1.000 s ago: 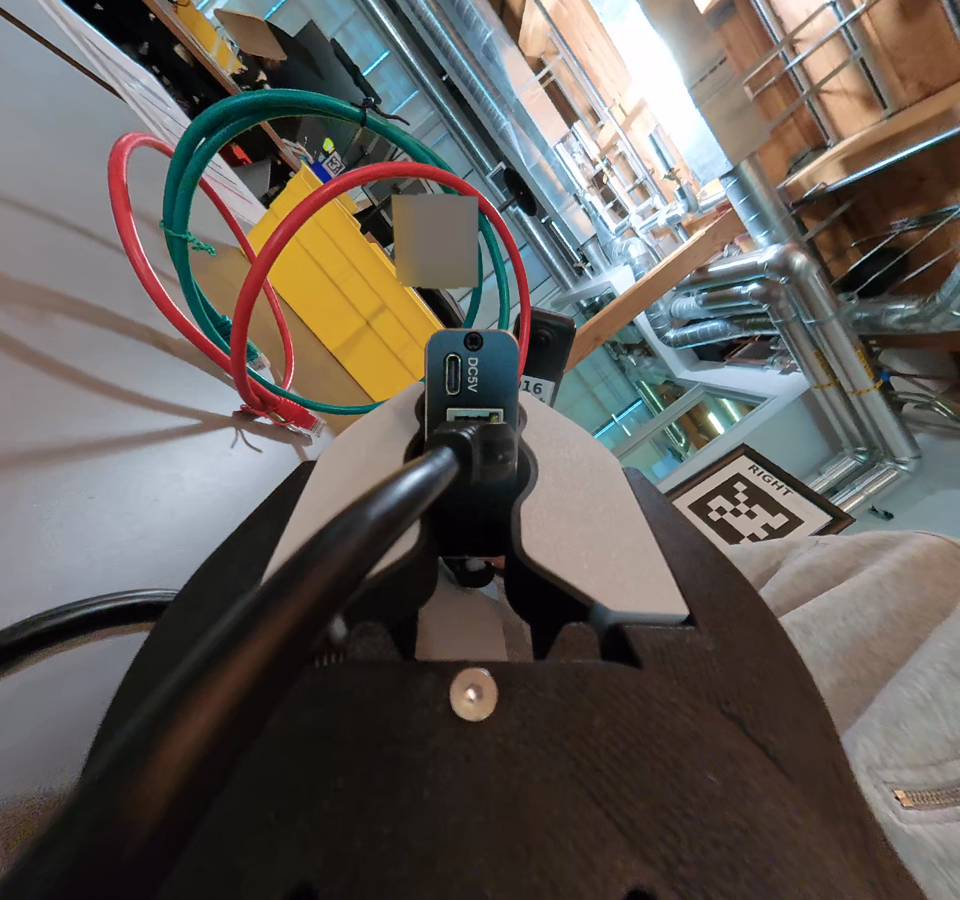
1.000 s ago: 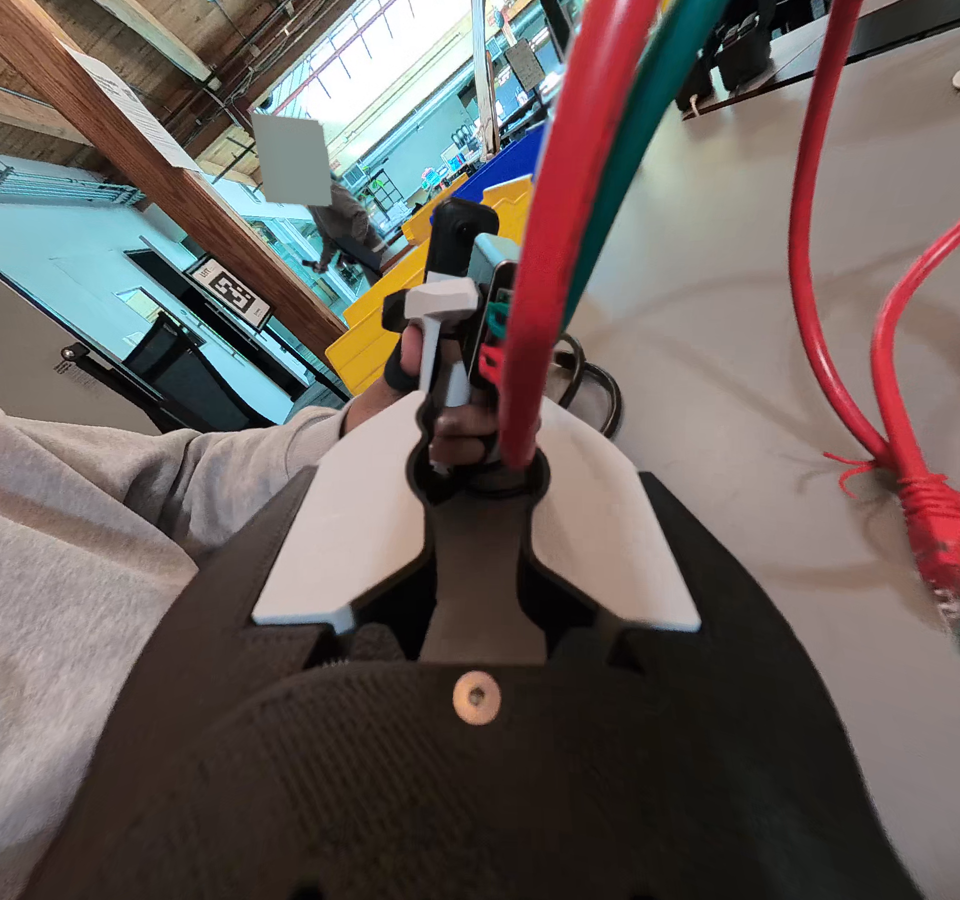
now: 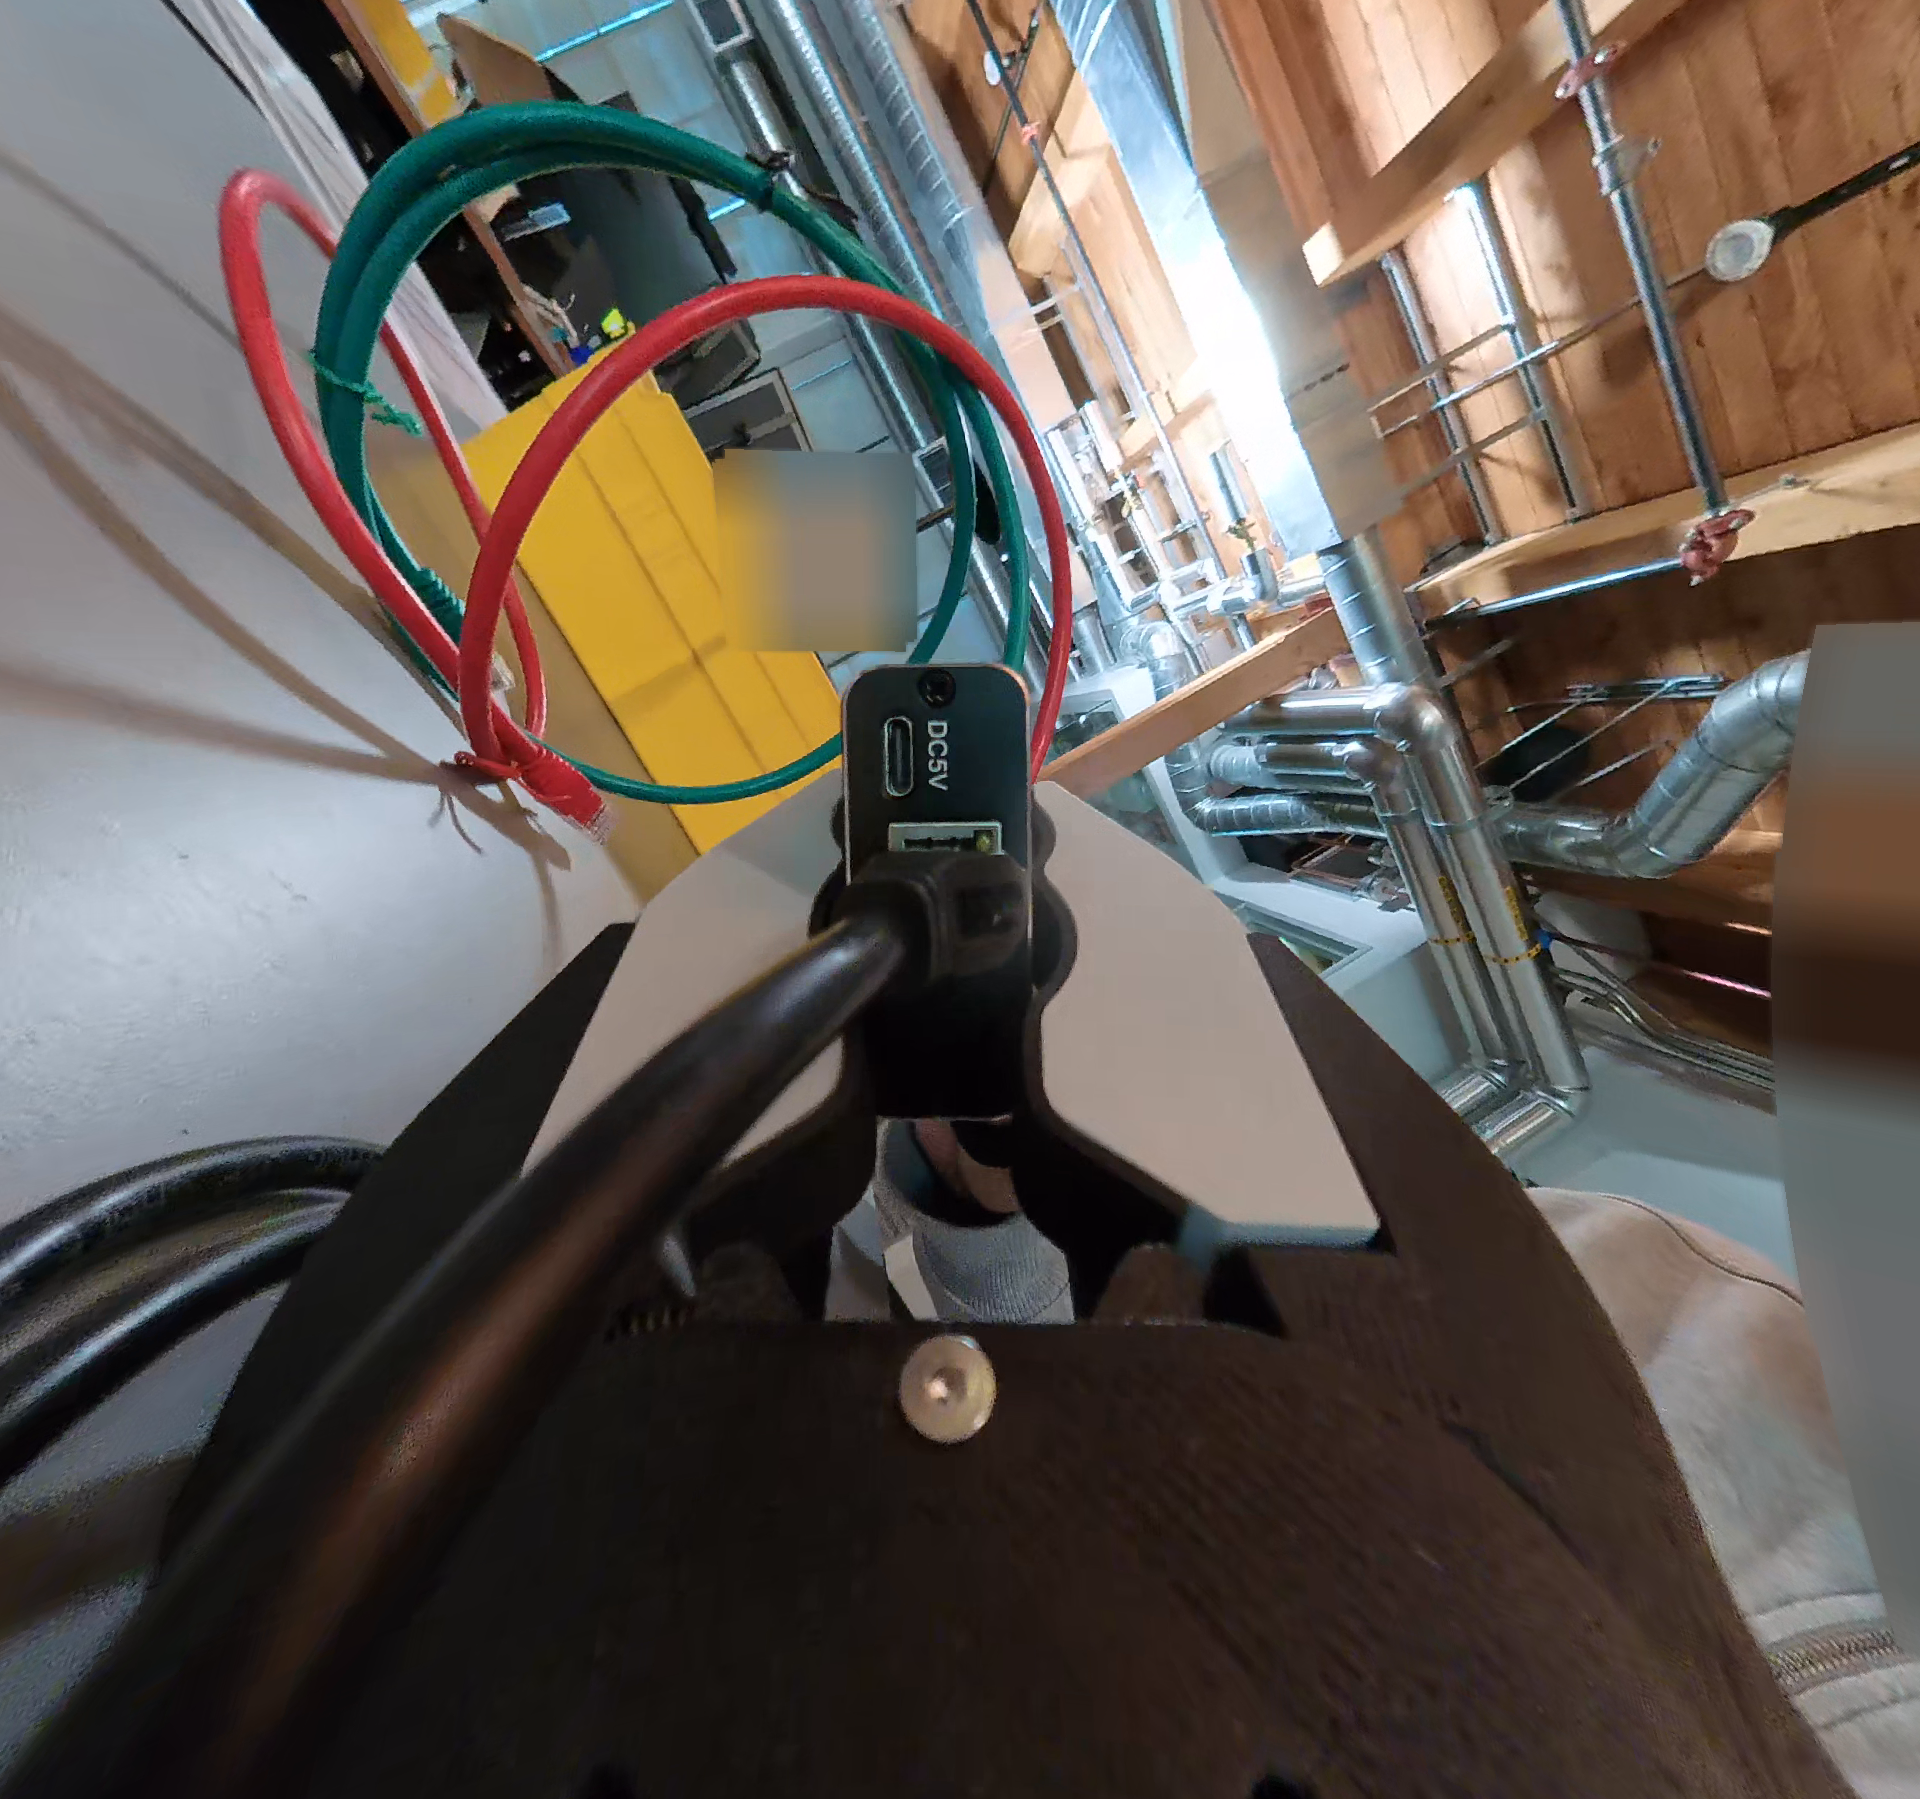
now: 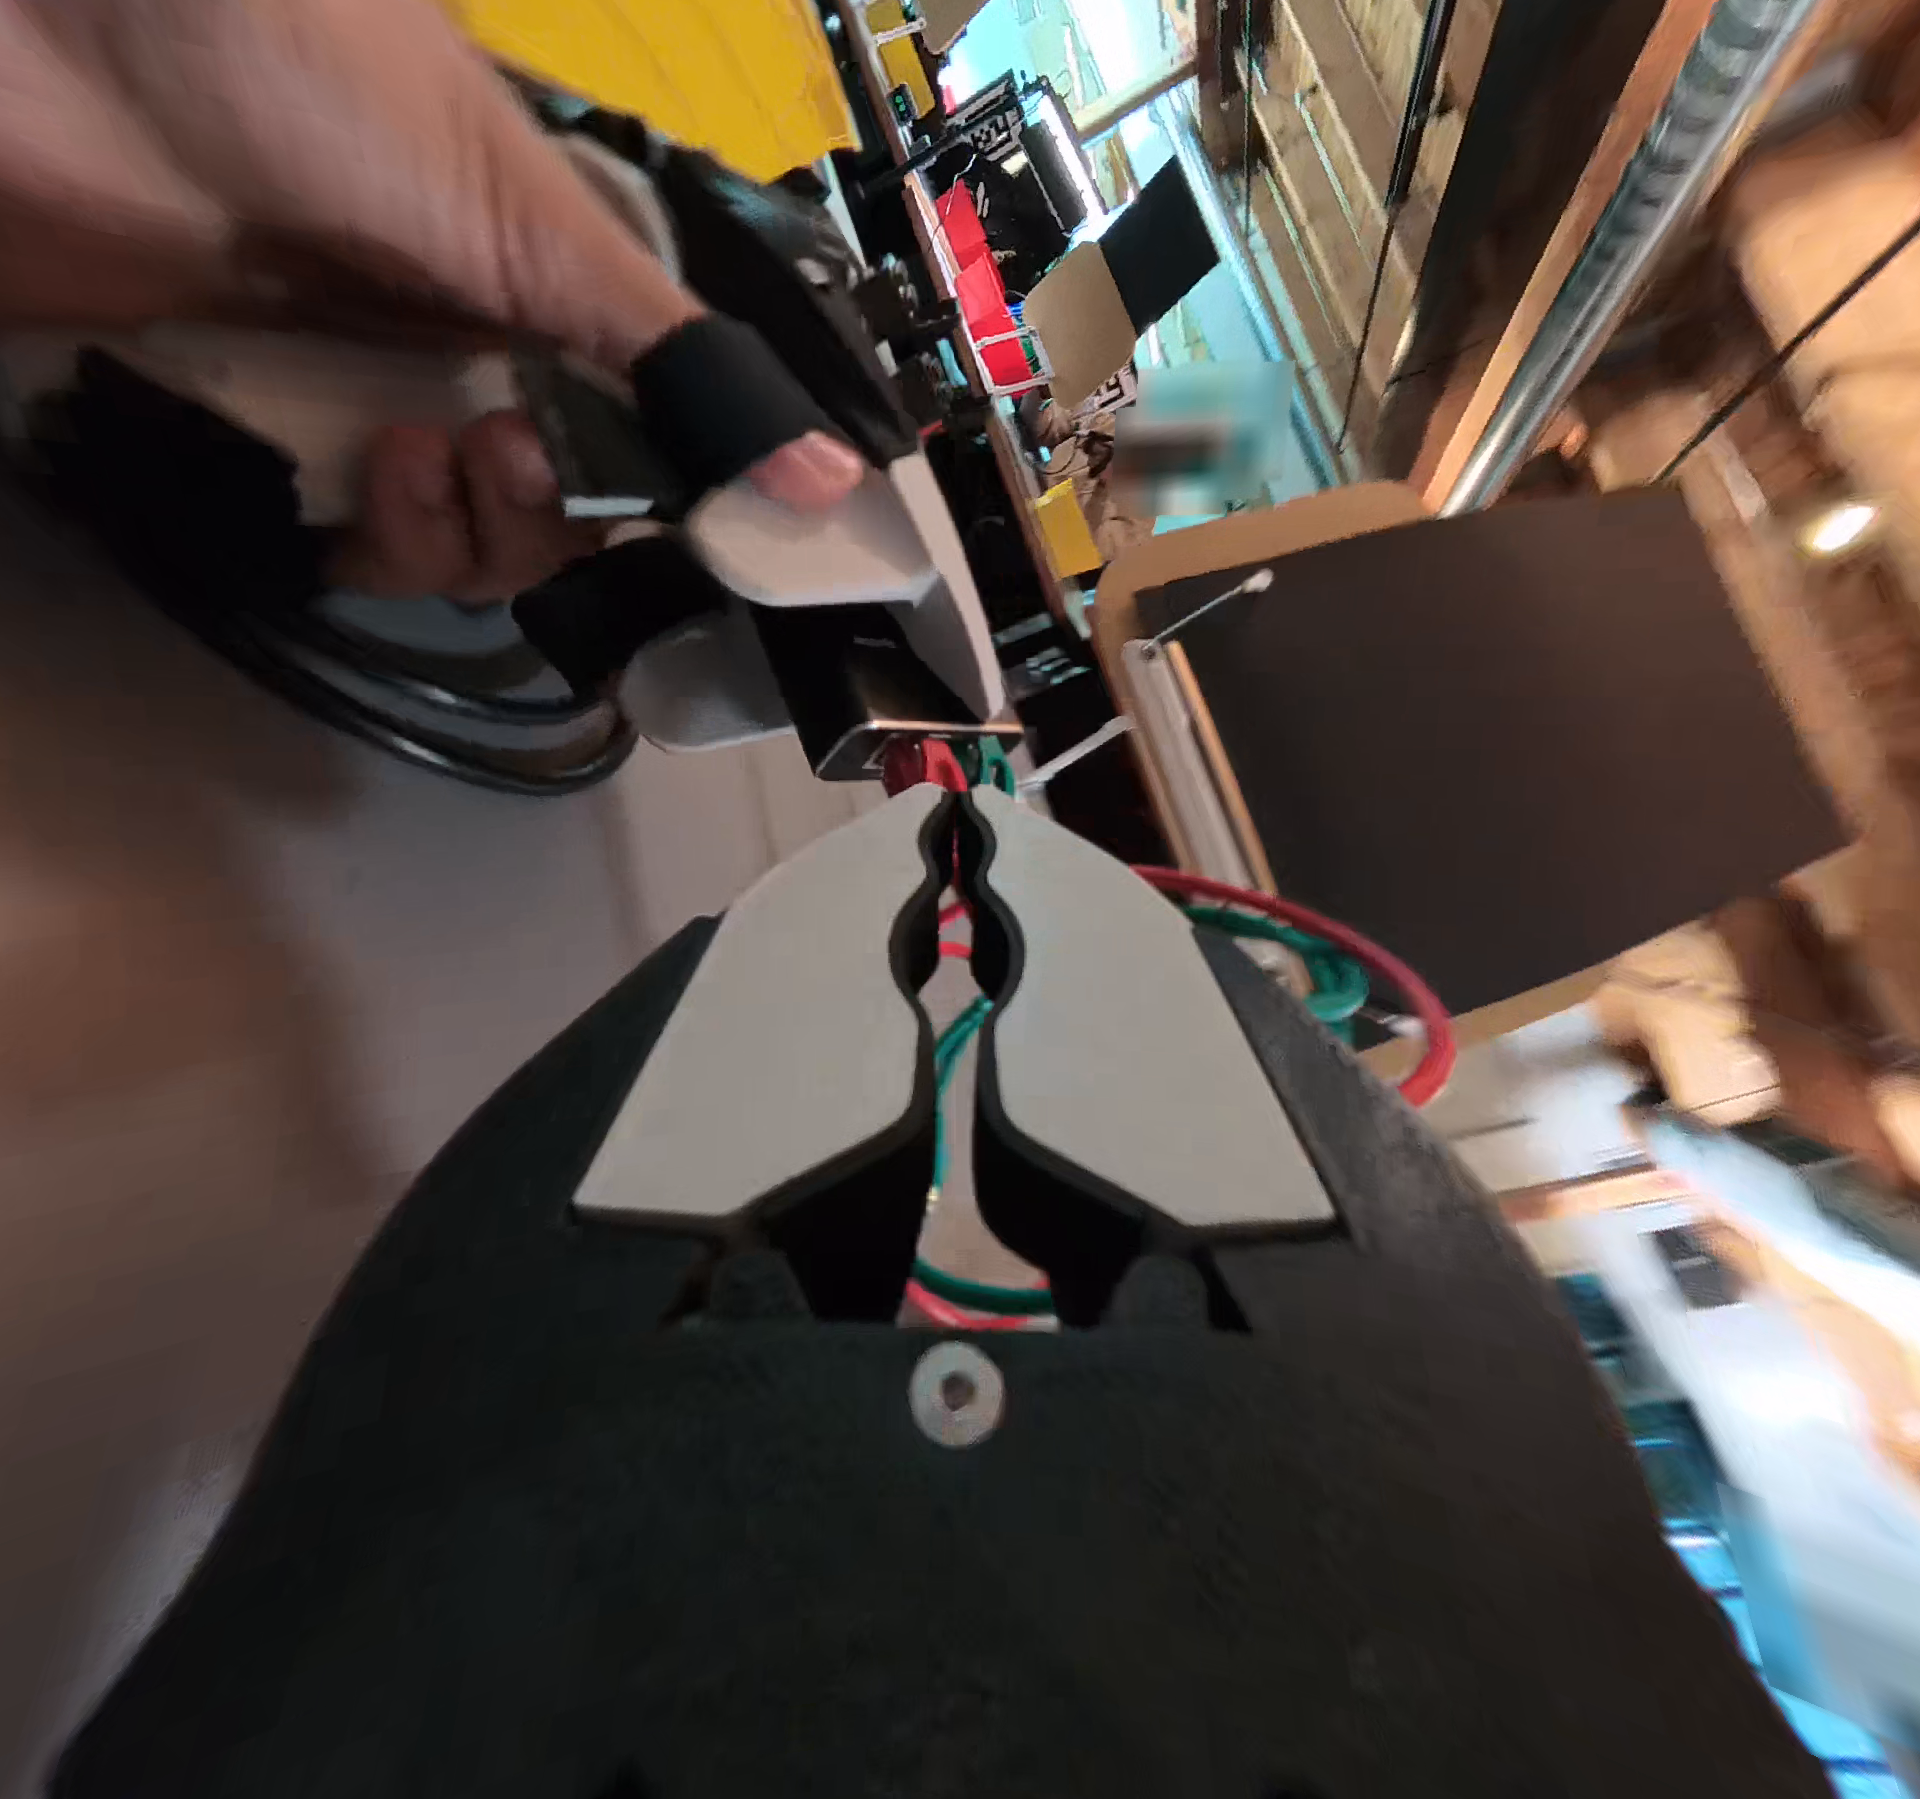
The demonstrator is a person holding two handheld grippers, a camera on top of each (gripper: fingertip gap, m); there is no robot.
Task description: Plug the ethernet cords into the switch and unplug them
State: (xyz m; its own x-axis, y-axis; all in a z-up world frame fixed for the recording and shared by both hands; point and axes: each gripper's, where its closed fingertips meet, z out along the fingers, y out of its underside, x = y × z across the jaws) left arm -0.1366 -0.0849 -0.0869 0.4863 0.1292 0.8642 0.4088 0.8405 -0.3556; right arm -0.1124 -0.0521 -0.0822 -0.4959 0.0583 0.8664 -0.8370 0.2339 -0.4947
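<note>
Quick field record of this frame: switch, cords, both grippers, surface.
switch: small dark box clamped between the left gripper fingers, held above the table
black cable: plugged into the switch's near end, trailing back past the left fingers
red cord: loops behind the switch; free plug lies on the table
green cord: looped beside the red one
right gripper: fingers nearly closed, tips at a red plug at the switch; grip unclear
table: grey
</note>
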